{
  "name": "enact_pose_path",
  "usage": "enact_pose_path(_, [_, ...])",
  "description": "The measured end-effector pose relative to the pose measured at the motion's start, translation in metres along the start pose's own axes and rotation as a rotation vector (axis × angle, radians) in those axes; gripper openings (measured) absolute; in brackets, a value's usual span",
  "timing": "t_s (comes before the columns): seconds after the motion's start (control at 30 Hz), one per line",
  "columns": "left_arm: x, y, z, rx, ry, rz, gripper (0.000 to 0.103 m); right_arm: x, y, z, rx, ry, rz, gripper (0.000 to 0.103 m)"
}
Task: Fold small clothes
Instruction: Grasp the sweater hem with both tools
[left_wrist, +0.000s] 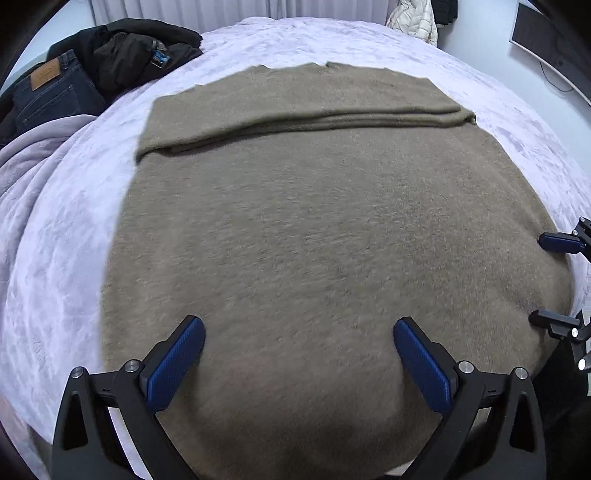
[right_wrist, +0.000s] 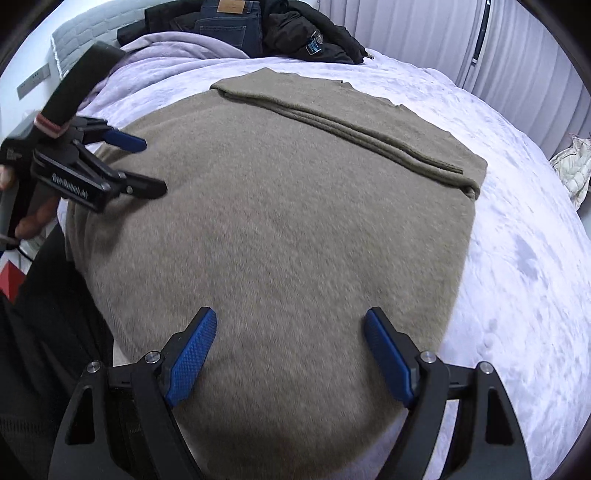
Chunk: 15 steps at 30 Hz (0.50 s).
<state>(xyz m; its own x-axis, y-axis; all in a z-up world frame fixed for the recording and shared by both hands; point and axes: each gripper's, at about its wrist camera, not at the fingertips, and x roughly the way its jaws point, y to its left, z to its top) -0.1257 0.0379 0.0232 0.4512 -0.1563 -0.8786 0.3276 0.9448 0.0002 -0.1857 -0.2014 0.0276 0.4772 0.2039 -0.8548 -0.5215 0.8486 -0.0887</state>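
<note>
A taupe fuzzy sweater (left_wrist: 314, 229) lies flat on the bed, with one sleeve folded across its far part (left_wrist: 303, 122). In the left wrist view my left gripper (left_wrist: 299, 328) hovers open over the sweater's near part, nothing between its blue pads. My right gripper (left_wrist: 543, 277) shows at the right edge there, also open. In the right wrist view the same sweater (right_wrist: 288, 221) fills the middle, and my right gripper (right_wrist: 291, 325) stands open above its near edge. My left gripper (right_wrist: 151, 166), held in a hand, is open over the sweater's left side.
A pale lilac bedspread (left_wrist: 66, 221) covers the bed. Dark jeans (left_wrist: 51, 92) and a black jacket (left_wrist: 136, 51) are piled at the far left corner. A cream puffer garment (left_wrist: 413, 18) lies at the far right. Curtains (right_wrist: 424, 33) hang behind the bed.
</note>
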Motion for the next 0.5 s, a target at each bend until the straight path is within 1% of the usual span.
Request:
enact_pose_path(0.07, [-0.012, 0.016, -0.011, -0.017, -0.033, 0.02, 0.103, -0.01, -0.003, -0.005, 0.0, 0.007, -0.008, 0.084])
enact_pose_path(0.1, [-0.015, 0.027, -0.019, -0.031, -0.036, 0.031, 0.103, -0.017, -0.006, -0.009, 0.009, 0.0, -0.006, 0.084])
enact_pose_path(0.23, [-0.016, 0.065, -0.053, -0.092, -0.003, 0.002, 0.103, -0.035, -0.02, -0.041, 0.073, 0.004, 0.001, 0.085])
enact_pose_path(0.3, [-0.018, 0.074, -0.066, -0.1, -0.009, -0.046, 0.103, -0.036, -0.024, -0.054, 0.109, 0.009, 0.02, 0.085])
enact_pose_path(0.4, [-0.018, 0.08, -0.081, -0.122, -0.043, -0.116, 0.103, -0.04, -0.025, -0.065, 0.15, -0.038, 0.047, 0.085])
enact_pose_path(0.5, [-0.018, 0.079, -0.087, -0.147, -0.062, -0.157, 0.103, -0.039, -0.026, -0.067, 0.209, -0.075, 0.115, 0.085])
